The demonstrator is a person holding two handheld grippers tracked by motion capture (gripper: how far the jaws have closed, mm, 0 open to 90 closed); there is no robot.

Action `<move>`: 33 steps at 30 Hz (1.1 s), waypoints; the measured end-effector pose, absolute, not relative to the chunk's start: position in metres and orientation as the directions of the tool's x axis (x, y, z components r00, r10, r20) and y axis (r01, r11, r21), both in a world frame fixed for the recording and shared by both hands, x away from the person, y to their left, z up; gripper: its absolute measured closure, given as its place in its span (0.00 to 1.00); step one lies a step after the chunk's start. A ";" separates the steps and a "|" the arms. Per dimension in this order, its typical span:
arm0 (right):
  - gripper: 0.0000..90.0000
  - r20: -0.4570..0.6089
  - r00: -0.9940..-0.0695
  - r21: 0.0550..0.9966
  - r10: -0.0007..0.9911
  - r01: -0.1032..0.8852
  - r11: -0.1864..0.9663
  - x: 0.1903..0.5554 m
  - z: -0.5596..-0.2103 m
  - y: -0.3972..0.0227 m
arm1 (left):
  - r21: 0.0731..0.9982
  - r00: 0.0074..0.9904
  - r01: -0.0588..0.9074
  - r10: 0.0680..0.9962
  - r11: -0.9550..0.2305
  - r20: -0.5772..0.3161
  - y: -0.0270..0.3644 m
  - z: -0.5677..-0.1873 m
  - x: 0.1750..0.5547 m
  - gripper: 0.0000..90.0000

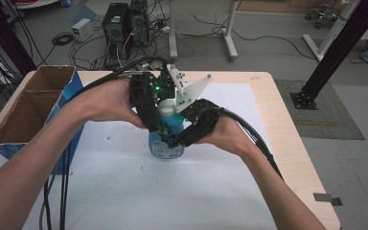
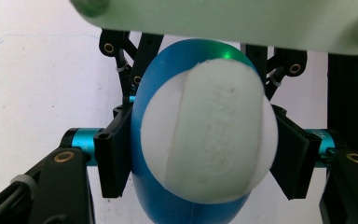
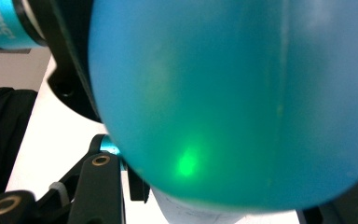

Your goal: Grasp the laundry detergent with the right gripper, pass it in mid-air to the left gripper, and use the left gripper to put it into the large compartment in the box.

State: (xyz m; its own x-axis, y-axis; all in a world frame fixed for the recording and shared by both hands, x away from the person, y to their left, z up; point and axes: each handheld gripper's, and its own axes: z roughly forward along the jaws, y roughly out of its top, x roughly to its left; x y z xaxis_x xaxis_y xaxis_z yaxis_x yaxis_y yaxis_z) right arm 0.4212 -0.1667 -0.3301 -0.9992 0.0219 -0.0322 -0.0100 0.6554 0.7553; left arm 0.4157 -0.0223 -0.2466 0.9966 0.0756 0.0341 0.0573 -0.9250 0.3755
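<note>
Only the left gripper view reveals the blue bottle's white cap.

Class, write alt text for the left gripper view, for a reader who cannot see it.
A blue bottle with a white cap is seen from above, close up. The left gripper's two black jaws stand at either side of the cap, against its edges. Behind lies a white table; a pale plate crosses the top.
</note>
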 end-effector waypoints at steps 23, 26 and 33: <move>0.51 -0.030 -0.999 0.768 0.016 -0.013 0.640 0.421 -0.329 -0.169 | 0.383 0.997 0.025 0.051 -0.924 0.057 -0.025 -0.244 0.415 0.42; 0.50 -0.021 -1.000 0.774 0.014 -0.008 0.633 0.421 -0.328 -0.170 | 0.392 0.997 0.033 0.057 -0.919 0.049 -0.025 -0.242 0.415 0.42; 0.45 -0.024 -0.999 0.777 0.023 -0.004 0.630 0.423 -0.325 -0.174 | 0.374 0.996 0.032 0.060 -0.927 0.064 -0.026 -0.244 0.415 0.42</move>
State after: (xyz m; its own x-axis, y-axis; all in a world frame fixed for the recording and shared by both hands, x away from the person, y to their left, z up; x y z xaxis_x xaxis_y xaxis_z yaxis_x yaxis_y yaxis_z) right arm 0.4232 -0.1738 -0.3248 -0.9994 0.0234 -0.0237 -0.0037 0.6296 0.7769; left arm 0.4153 -0.0260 -0.2444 0.9961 0.0602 0.0644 0.0318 -0.9268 0.3742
